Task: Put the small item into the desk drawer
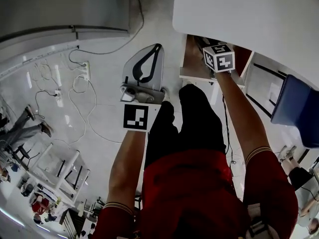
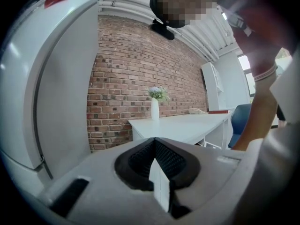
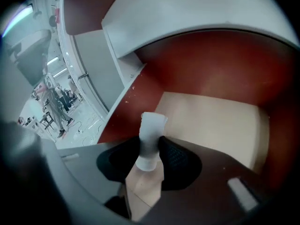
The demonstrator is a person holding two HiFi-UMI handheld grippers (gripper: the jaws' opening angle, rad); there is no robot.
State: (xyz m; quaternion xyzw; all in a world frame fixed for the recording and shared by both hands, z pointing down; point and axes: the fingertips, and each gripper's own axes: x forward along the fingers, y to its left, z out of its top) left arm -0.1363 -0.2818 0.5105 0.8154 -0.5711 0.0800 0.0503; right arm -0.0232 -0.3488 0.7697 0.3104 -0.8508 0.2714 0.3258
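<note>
A small white tube-like item (image 3: 151, 131) sits pinched between the black pads of my right gripper (image 3: 151, 142), which is shut on it. The item hangs inside the open desk drawer (image 3: 197, 64), above its beige bottom, with red-brown walls around. In the head view the right gripper's marker cube (image 1: 219, 57) is at the drawer (image 1: 192, 59) under the white desk (image 1: 239, 9); its jaws are hidden there. My left gripper (image 1: 157, 47) is held out over the floor, left of the drawer. Its pads (image 2: 166, 158) meet at the tips with nothing between them.
A blue chair (image 1: 296, 108) stands right of the drawer. Cables and a power strip (image 1: 84, 71) lie on the floor at the left. A tall white cabinet (image 2: 42, 93) and a brick wall (image 2: 126, 78) face the left gripper. A white vase (image 2: 155, 108) stands on the desk.
</note>
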